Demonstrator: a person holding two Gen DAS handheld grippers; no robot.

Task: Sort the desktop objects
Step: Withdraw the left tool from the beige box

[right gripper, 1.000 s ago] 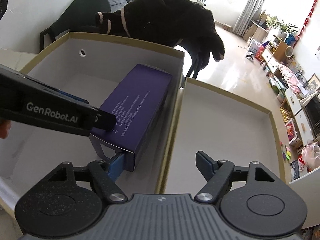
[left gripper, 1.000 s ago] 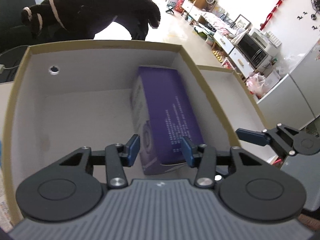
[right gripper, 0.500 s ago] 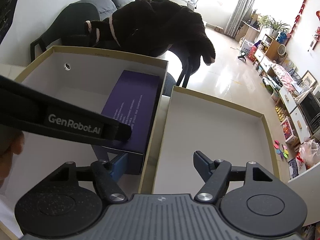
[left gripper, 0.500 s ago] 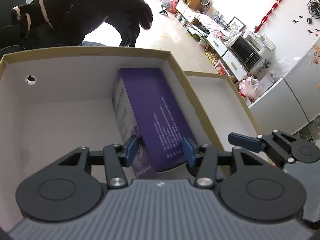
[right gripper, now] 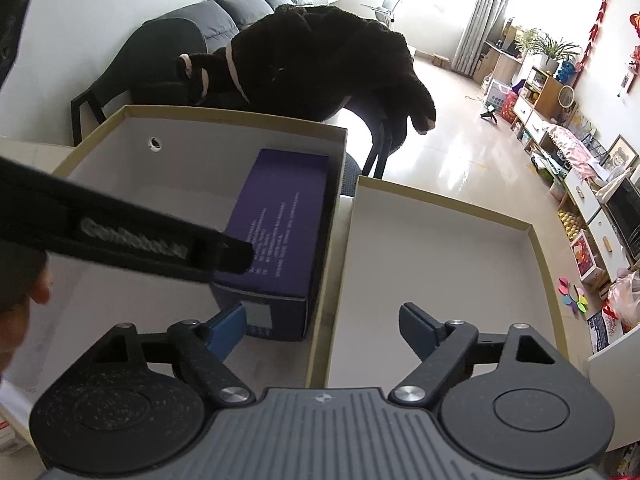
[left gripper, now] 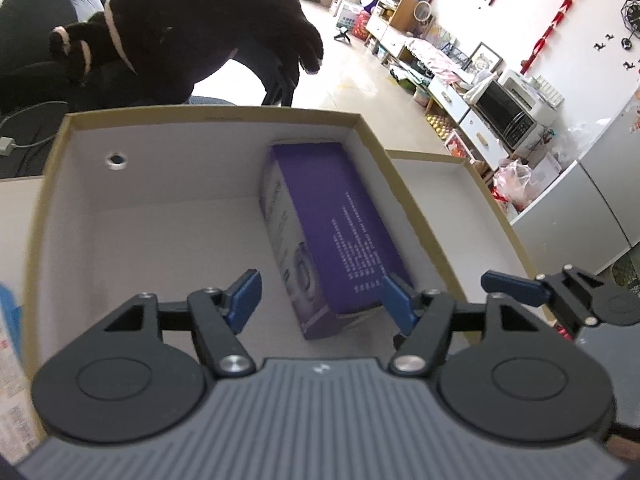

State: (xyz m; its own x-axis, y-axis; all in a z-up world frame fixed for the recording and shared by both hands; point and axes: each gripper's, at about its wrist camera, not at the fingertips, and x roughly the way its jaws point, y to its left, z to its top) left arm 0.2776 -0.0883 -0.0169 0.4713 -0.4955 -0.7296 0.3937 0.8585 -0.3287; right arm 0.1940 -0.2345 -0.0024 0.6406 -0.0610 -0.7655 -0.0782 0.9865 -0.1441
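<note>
**Purple carton let go inside the deep box**

Left wrist view. My left gripper (left gripper: 320,300) has just been opening; its blue pads now stand clear on either side of the long purple cardboard carton (left gripper: 332,232), neither one pressing on it. The carton lies flat on the floor of the deep tan-rimmed, white-lined cardboard box (left gripper: 200,116), hard against that box's right wall, its near end between my pads. I judge this item as placed. The rest of the deep box's floor is bare. My right gripper's blue tip (left gripper: 508,282) shows past the deep box's right wall.

Right wrist view. My right gripper (right gripper: 324,330) is released and carries nothing; its jaws have also just widened, and they straddle the wall that the deep box shares with the shallow tan-rimmed white tray (right gripper: 440,200) to its right. The tray holds nothing. The left tool's black arm (right gripper: 132,240) crosses in front of the deep box.

Remaining: I see no further desktop objects here, so what is left to sort I cannot tell. A black plush toy (right gripper: 320,60) sits on a chair beyond the deep box, out of the way. Obstruction: only the two tools crowding each other at the shared wall.
</note>
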